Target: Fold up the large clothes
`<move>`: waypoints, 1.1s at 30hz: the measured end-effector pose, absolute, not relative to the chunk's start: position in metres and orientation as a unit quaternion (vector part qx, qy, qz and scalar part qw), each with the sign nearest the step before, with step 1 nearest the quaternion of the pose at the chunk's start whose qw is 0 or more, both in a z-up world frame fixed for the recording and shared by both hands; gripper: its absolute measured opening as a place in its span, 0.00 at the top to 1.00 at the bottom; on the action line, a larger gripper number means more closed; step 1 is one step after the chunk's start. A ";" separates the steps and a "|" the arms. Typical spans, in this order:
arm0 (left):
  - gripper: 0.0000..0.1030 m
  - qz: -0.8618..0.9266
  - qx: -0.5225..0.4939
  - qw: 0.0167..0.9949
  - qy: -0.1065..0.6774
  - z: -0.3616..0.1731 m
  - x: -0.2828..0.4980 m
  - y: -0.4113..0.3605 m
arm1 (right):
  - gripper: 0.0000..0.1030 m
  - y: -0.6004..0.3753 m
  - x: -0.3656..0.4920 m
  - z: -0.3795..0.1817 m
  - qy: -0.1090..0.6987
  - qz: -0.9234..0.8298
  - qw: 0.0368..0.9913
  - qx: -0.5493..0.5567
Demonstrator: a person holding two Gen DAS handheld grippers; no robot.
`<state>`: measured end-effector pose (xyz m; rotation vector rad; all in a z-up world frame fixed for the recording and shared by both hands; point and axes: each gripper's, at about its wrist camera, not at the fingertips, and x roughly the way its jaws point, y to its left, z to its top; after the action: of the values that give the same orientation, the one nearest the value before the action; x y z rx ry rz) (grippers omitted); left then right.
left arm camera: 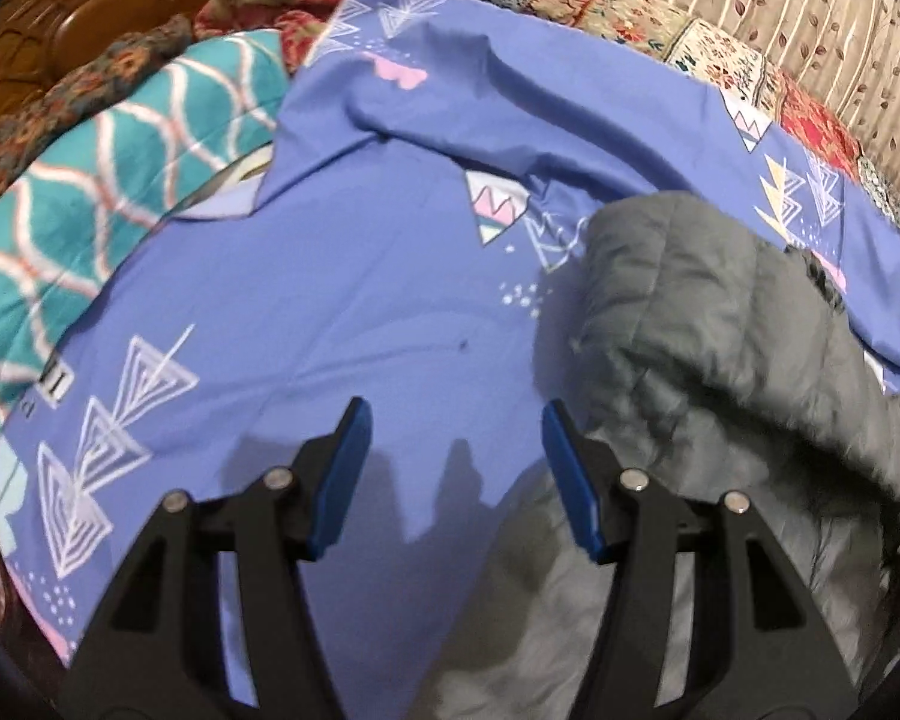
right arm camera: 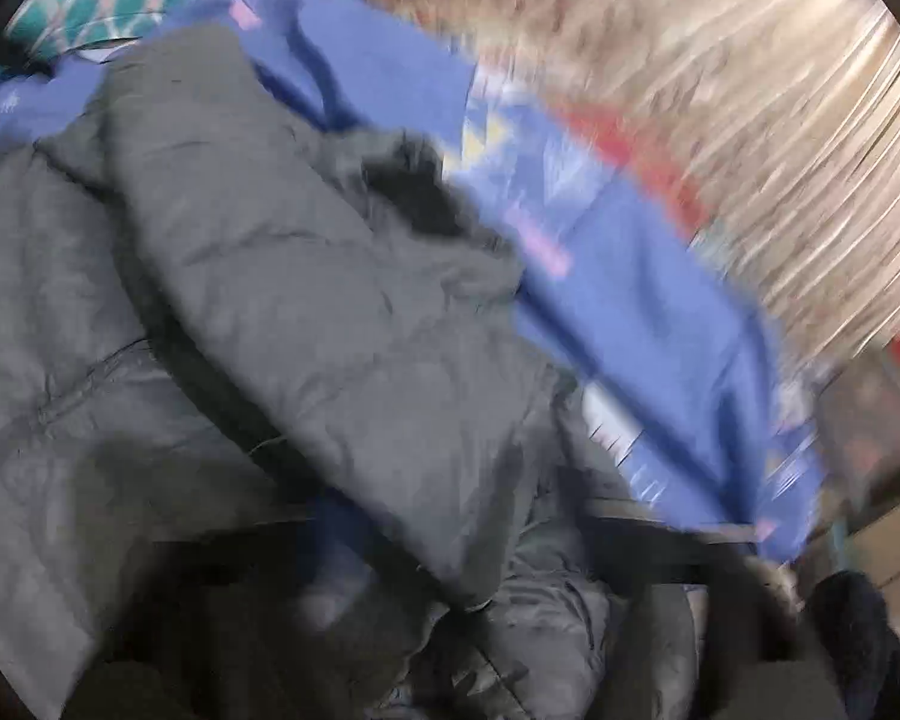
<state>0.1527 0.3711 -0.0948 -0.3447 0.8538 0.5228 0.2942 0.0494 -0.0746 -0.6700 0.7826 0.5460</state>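
A grey quilted puffer jacket point(left arm camera: 708, 324) lies on a blue patterned bedsheet point(left arm camera: 306, 312). In the left wrist view it fills the right side, and a paler part of it runs under the gripper. My left gripper point(left arm camera: 456, 420) is open and empty, and hovers over bare sheet just left of the jacket's edge. In the right wrist view the jacket point(right arm camera: 282, 252) fills the left and middle, with a sleeve or fold lying diagonally across it. That view is heavily blurred. My right gripper is lost in dark blur at the bottom, under jacket fabric.
A teal patterned cushion point(left arm camera: 90, 192) lies at the left of the sheet. A red floral quilt point(left arm camera: 306, 6) is bunched behind it. A striped leaf-print curtain point(left arm camera: 810, 30) hangs at the back right. A brown carved headboard point(left arm camera: 48, 18) stands at the far left.
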 end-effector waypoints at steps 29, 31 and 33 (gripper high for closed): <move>0.87 0.171 -0.100 0.842 0.502 -0.143 0.313 0.325 | 0.22 -0.046 0.389 -0.087 0.517 0.243 0.820 0.030; 0.91 0.208 -0.077 0.833 0.507 -0.155 0.320 0.334 | 0.21 -0.034 0.385 -0.094 0.525 0.263 0.809 -0.011; 0.91 0.226 -0.072 0.834 0.498 -0.151 0.321 0.346 | 0.21 -0.022 0.374 -0.085 0.490 0.269 0.828 -0.046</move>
<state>0.3208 0.3459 -0.1514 -0.1525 1.0539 0.4783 0.3743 -0.0216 -0.0853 -0.0975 1.0413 0.5701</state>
